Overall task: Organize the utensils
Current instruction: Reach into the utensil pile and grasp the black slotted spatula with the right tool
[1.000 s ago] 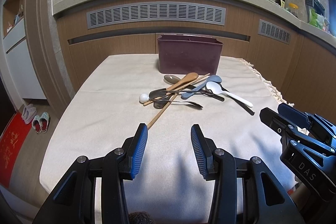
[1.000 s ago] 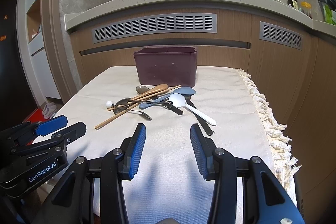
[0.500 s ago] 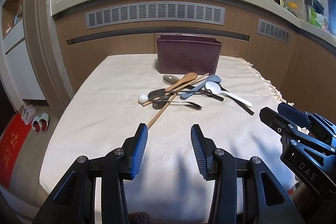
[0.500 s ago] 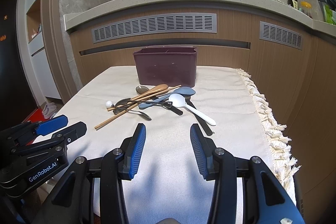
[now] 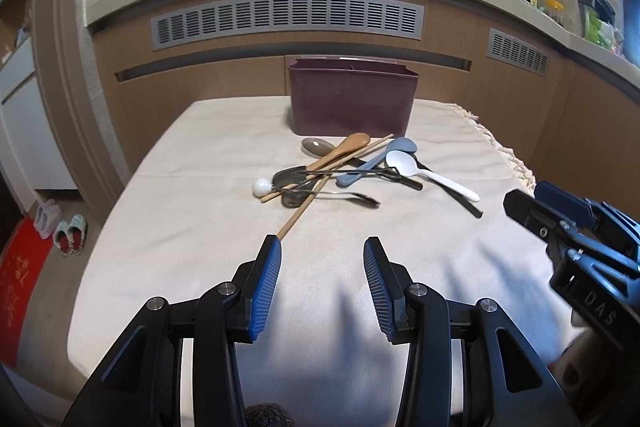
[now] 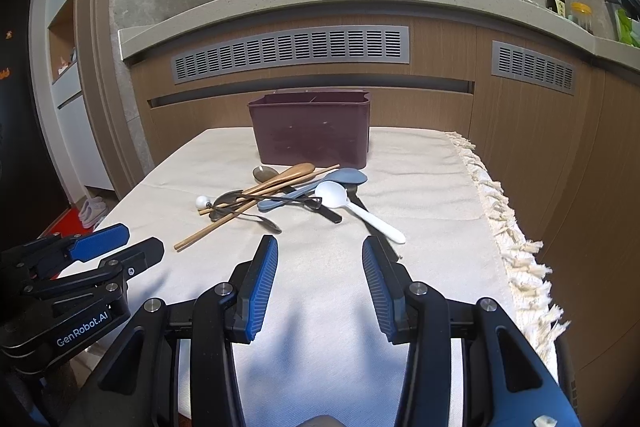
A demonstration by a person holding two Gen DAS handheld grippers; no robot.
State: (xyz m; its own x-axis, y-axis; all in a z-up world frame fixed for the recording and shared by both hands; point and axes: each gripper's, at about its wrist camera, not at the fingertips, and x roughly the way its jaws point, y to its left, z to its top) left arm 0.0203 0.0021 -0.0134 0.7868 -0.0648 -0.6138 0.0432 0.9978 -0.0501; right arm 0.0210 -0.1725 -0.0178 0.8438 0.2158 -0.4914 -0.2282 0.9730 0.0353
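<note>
Left gripper [image 5: 322,247]: black plastic frame, two fingers [image 5: 267,283] faced with ribbed blue pads, silver round screws at the pivots. White "GenRobot.AI" lettering on its side in the right wrist view. Right gripper [image 6: 320,247]: same black build, same blue ribbed pads, same silver screws; side reads "DAS" in the left wrist view, blue cover on top.
</note>
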